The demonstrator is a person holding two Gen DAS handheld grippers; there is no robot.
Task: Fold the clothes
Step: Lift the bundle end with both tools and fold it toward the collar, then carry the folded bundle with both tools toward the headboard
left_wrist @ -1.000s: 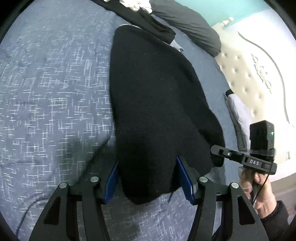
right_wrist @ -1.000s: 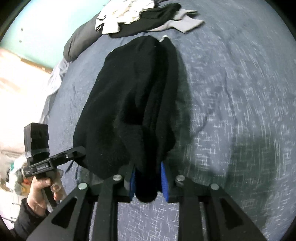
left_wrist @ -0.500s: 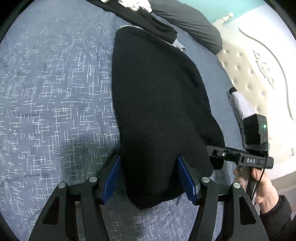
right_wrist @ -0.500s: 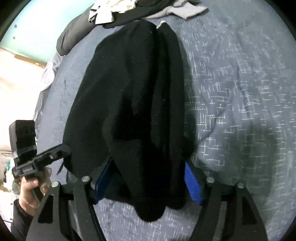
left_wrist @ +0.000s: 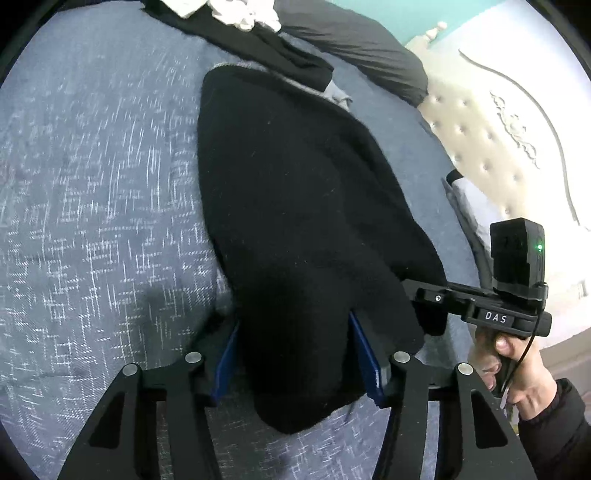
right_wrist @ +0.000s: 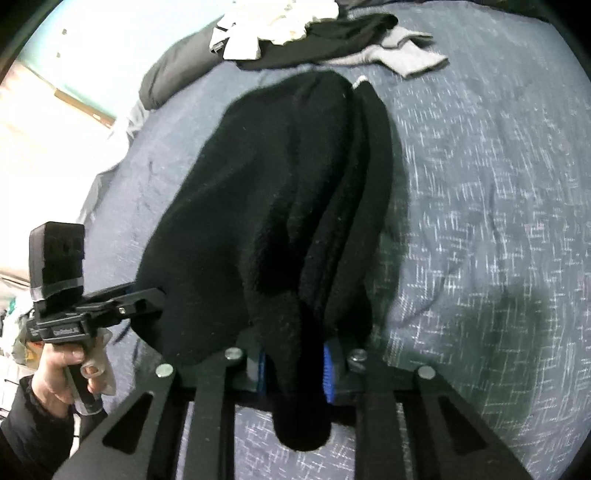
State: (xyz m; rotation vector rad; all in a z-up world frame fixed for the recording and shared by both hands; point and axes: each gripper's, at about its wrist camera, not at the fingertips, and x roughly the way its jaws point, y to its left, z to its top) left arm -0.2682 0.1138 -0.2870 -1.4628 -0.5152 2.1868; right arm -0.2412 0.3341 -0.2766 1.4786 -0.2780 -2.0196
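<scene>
A black fleecy garment (left_wrist: 295, 184) lies lengthwise on the blue-grey bedspread (left_wrist: 92, 221), and both grippers hold its near end. My left gripper (left_wrist: 295, 354) has a thick wad of the cloth filling the gap between its blue pads, and its jaws are closing. In the right wrist view the same garment (right_wrist: 277, 184) is bunched into folds. My right gripper (right_wrist: 294, 369) is closing narrowly, its pads pinching a fold whose tip hangs below them. Each view shows the other hand (left_wrist: 517, 369) (right_wrist: 62, 373) gripping its handle beside the garment.
A heap of white, black and grey clothes (right_wrist: 295, 22) lies at the far end of the bed, next to a dark pillow (left_wrist: 362, 48). A cream tufted headboard (left_wrist: 498, 140) runs along one side. Bare bedspread (right_wrist: 480, 221) stretches away on the other side.
My right gripper spread wide over the garment half a second ago and has now pinched shut on a narrower fold. The left gripper's hold and the garment's lie have barely changed.
</scene>
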